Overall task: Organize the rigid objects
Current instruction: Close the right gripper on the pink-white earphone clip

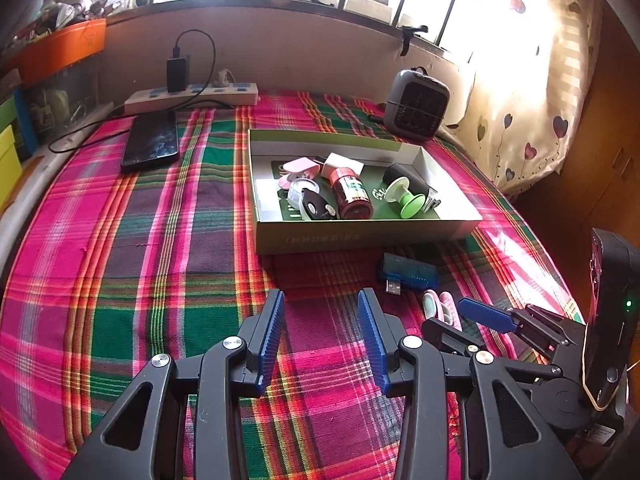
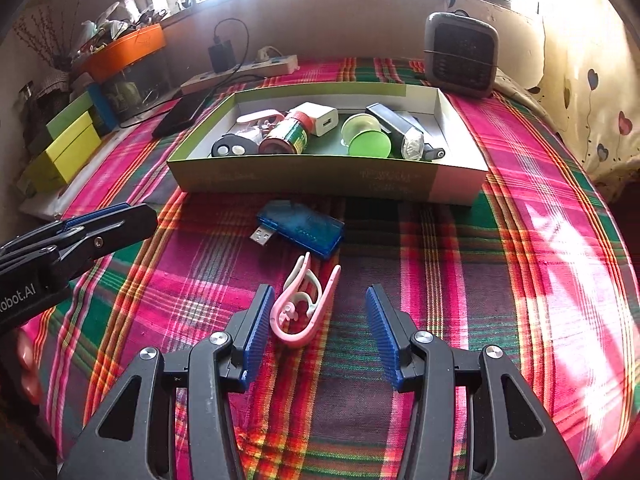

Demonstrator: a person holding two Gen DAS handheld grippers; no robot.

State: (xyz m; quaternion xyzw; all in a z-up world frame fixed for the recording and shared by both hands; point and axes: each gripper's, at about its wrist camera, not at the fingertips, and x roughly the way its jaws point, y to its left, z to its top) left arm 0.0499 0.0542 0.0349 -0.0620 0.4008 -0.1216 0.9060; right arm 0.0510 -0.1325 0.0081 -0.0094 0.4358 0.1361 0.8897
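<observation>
The pink clip point(image 2: 302, 308) lay flat on the plaid cloth point(image 2: 440, 280), and I saw it low between my right gripper point(image 2: 320, 332)'s two blue pads. It sat closer to the left pad point(image 2: 256, 332), maybe touching it, but I could not be sure from that view. The other pad stood clear of it. Those jaws were apart and squeezed nothing.

Just past the clip lay the blue USB stick point(image 2: 304, 232), with its metal plug pointing left. It was near the clip but did not touch it. Behind the stick stood the green box point(image 2: 320, 180), with its near wall facing me. Inside it I saw a red bottle point(image 2: 286, 138), a white plug point(image 2: 322, 120), a green round thing point(image 2: 368, 144) and a black key fob point(image 2: 232, 148).

My left gripper point(image 1: 320, 344) hung over bare cloth, well to the left of the clip. Its jaws were apart too, with nothing between them. From that side, my right gripper's finger partly hid the clip.

Farther back, a phone point(image 1: 152, 142) lay by a power strip point(image 1: 192, 96), and a small gray heater point(image 1: 416, 104) stood near the curtain point(image 1: 532, 80).
</observation>
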